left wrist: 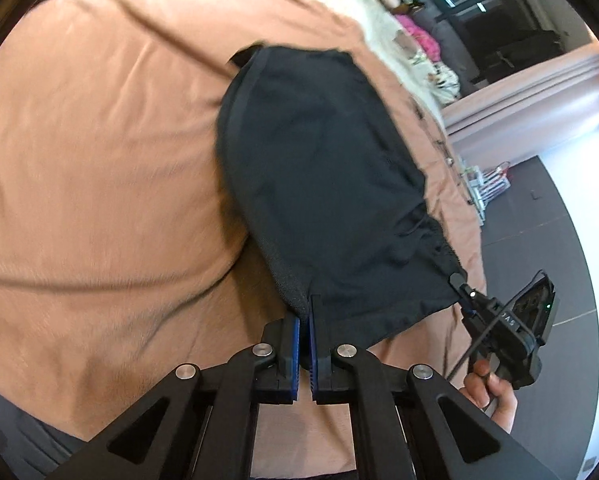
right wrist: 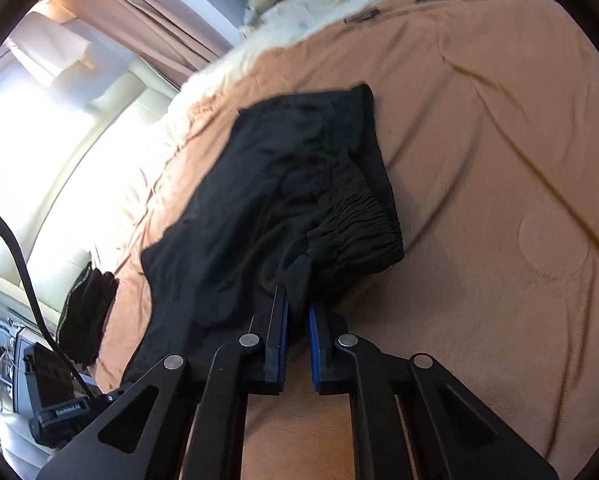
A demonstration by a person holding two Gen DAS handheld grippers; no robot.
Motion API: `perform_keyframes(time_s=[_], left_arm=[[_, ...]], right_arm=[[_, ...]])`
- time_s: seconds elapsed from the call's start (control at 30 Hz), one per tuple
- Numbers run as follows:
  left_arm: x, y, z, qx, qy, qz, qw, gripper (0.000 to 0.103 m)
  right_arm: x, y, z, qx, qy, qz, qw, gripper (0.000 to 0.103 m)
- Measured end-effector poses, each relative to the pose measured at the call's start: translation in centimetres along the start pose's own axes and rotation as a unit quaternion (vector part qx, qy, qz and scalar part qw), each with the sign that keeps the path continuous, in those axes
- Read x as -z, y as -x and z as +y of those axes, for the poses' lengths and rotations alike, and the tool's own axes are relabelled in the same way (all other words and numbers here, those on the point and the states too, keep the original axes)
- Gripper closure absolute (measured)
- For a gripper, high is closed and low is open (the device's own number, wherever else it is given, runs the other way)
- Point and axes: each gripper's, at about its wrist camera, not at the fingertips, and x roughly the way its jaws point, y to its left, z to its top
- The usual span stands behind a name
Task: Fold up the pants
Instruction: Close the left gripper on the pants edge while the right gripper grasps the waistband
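Observation:
Black pants [left wrist: 319, 168] lie partly folded on a tan blanket [left wrist: 99, 140]. My left gripper [left wrist: 304, 312] is shut on a near edge of the pants. The right gripper [left wrist: 465, 292] shows at the right of the left wrist view, holding the pants' other near corner, with a hand on its handle. In the right wrist view the pants [right wrist: 283, 184] spread ahead with the gathered elastic waistband [right wrist: 363, 220] at the right. My right gripper [right wrist: 297, 300] is shut on a fold of the pants beside the waistband. Both hold the fabric a little above the blanket [right wrist: 479, 160].
A white fluffy cover [left wrist: 383, 16] and pink items [left wrist: 417, 36] lie at the bed's far end. A dark folded cloth pile [right wrist: 87, 320] sits at the bed's left edge. A cream sofa [right wrist: 111, 104], curtains [right wrist: 139, 12] and grey floor [left wrist: 539, 208] surround the bed.

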Motion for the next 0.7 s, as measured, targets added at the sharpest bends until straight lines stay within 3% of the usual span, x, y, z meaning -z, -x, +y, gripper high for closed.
perform_keyframes(time_s=[0.3, 0.7], left_arm=[[-4.8, 2.3, -4.3, 0.017, -0.052, -0.048, 0.9973, 0.1], [-13.4, 2.7, -9.5, 0.029, -0.101, -0.099, 0.9895, 0.1]], right_arm=[[-2.0, 1.7, 1.1, -0.018, 0.006, -0.031, 0.999, 0.101], [-6.6, 0.5, 3.2, -0.017, 0.003, -0.054, 0.998, 0.101]])
